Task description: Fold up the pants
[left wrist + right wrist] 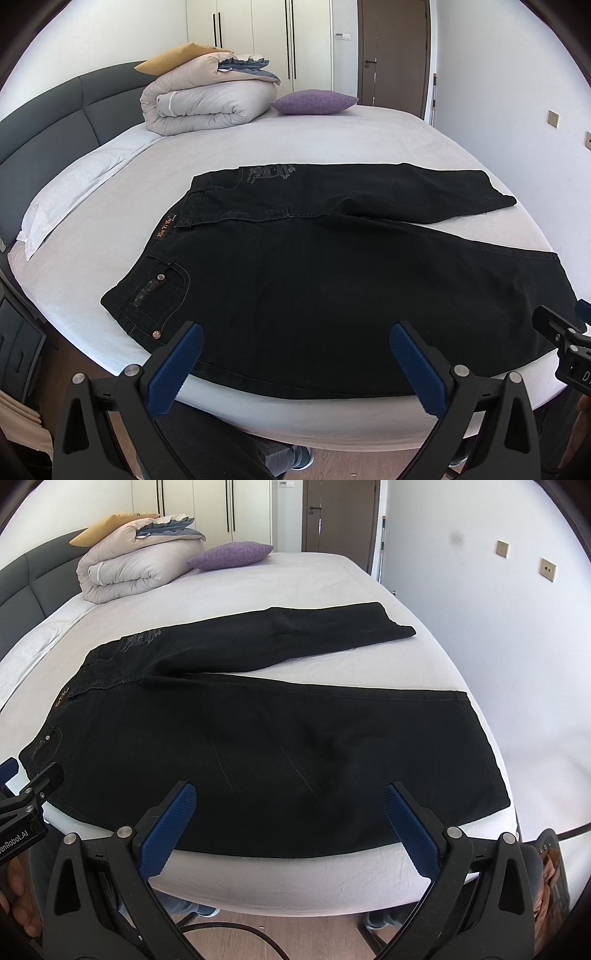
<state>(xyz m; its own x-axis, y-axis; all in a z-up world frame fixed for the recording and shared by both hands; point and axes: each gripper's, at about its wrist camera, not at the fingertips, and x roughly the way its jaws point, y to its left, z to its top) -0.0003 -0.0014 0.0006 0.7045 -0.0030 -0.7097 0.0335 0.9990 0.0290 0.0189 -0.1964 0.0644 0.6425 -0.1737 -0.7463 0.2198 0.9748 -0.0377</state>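
— What does each of my cameras catch?

— My left claw (295,339) sees the copper rivets on the pocket; my right claw (290,799) sees both leg hems.

— And the pants?

— One black pair of pants (314,280), flat on the bed (332,140), waist left, legs spread apart.

— The claws?

— Both wide open, holding nothing, over the near edge. Two pillows, one quilt (199,99).

The right gripper (565,332) is cut off at three o'clock in the left wrist view, its fingertips out of sight; the left gripper (26,794) is cropped at nine o'clock in the right wrist view. The pants (314,280) waistband label (165,226) print is too small to read
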